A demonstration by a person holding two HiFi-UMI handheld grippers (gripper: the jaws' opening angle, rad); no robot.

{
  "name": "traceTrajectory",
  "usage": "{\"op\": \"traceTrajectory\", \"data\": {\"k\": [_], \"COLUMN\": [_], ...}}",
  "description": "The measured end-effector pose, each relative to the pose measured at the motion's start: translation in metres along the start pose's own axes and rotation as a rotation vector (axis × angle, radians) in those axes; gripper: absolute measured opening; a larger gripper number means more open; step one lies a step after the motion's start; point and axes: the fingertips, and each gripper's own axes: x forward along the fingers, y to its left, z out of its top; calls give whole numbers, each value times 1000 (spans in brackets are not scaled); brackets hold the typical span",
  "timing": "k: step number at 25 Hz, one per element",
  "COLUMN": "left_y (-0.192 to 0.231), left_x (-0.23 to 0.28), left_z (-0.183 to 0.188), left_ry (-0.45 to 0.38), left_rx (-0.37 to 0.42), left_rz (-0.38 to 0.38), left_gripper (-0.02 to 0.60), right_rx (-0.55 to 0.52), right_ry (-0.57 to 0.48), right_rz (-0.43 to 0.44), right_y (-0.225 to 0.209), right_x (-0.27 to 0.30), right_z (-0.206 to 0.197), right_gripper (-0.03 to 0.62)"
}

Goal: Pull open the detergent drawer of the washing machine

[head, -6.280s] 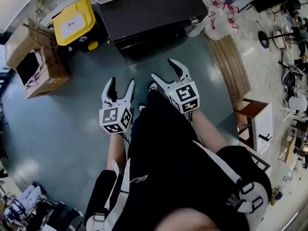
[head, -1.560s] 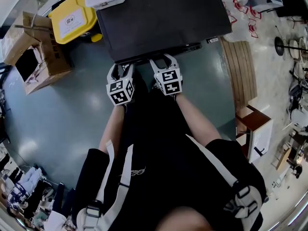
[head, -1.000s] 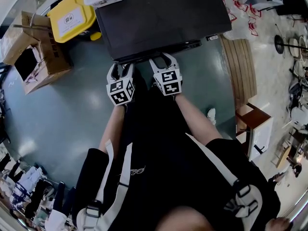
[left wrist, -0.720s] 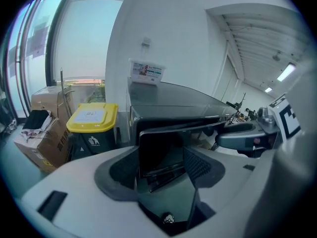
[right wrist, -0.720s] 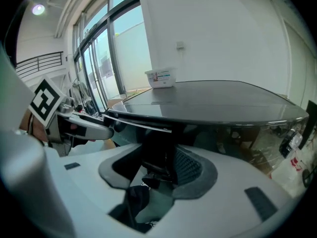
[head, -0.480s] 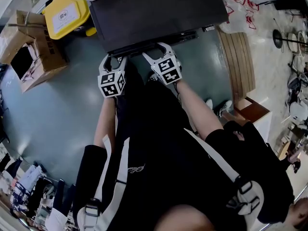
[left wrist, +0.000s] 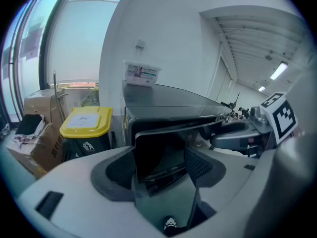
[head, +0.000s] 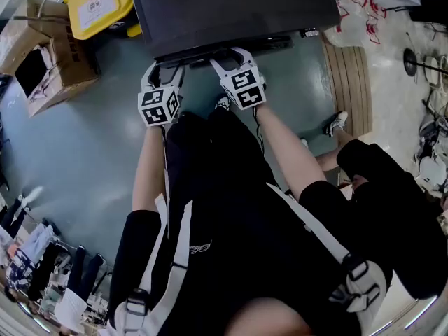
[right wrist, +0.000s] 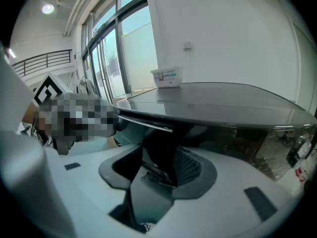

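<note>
A: What does the head view give that the claw views lack?

B: The layout. Left of the washing machine (head: 238, 5) sit a cardboard box (head: 59, 82) and a yellow-lidded bin (head: 98, 4) on a glossy grey-green floor (head: 91, 166). Right of it are a slatted wooden platform (head: 348, 75) and a second person (head: 392, 201) in black. The left claw (head: 165, 68) and the right claw (head: 231, 53) both reach the machine's front edge.

A: And the claw views?

B: They show a white plastic tub (left wrist: 141, 74) on the machine's smooth dark top, which the head view cuts off. They also show the machine's front face, which from above is only a thin strip.

A: Where is the detergent drawer (left wrist: 161, 152)?

B: At the upper left of the machine's front, right under the lip of the top. It is a flat, glossy, dark rectangular panel.

A: How does the left claw stand?

B: Wide apart, at the machine's front left corner. The panel shows between its jaws and runs on behind the right-hand one. No pad clamps it, so the claw holds nothing.

A: And the right claw?

B: Further right along the machine's front, about half apart, its jaws having just been closing. A dark edge of the drawer fills the gap, lying against the mesh-textured pad (right wrist: 187, 165), so this claw grips the drawer.
</note>
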Motion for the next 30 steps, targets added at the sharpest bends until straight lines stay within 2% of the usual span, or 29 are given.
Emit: {"op": "traceTrajectory", "data": {"k": [30], "left_y": [-1], "left_x": [-14], "left_z": [-14], "left_ry": [8], "left_rx": [-18], "left_rz": [2], "left_gripper": [298], "right_rx": [24], "right_ry": [8], "right_rz": [-31], "right_y": [15], "right_x": [-7], "right_z": [-11], "right_gripper": [198]}}
